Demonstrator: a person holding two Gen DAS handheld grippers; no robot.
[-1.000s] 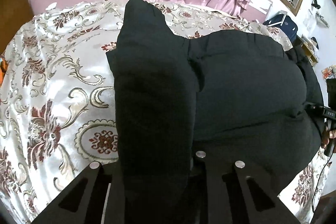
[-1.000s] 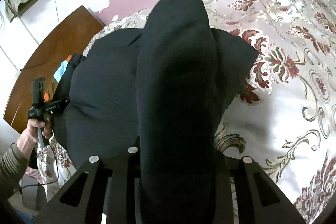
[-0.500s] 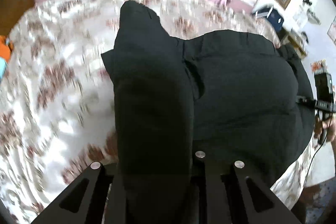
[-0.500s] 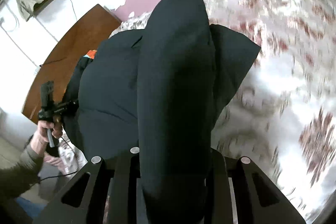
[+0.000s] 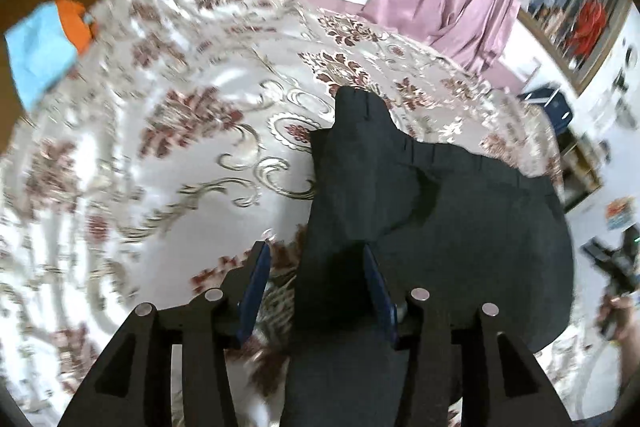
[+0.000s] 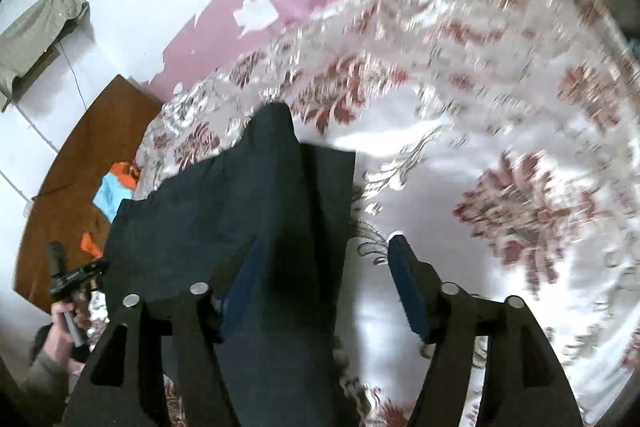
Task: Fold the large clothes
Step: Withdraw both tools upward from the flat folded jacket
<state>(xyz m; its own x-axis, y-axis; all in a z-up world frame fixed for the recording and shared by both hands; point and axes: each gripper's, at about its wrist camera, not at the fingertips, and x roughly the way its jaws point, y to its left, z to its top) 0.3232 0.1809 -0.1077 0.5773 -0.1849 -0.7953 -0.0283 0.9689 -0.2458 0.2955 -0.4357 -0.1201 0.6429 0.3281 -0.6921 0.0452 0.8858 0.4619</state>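
The black cloth (image 5: 440,211) lies on the flowery bed cover (image 5: 160,147), folded over on itself, with one edge pulled toward the near side. The left gripper (image 5: 316,279) has just been opening; its blue pads (image 5: 256,287) are spread apart, and a strip of cloth runs between them, close to the right pad. The right gripper (image 6: 324,291) has just been opening too, and its jaws are wide, with the cloth's edge lying by its left pad (image 6: 236,287).

I think the trouble is the let-go. If cloth snags on a pad when the hands pull back, the top layer could drag and the fold could slide open. The cover looks shiny, so the pile may slip.
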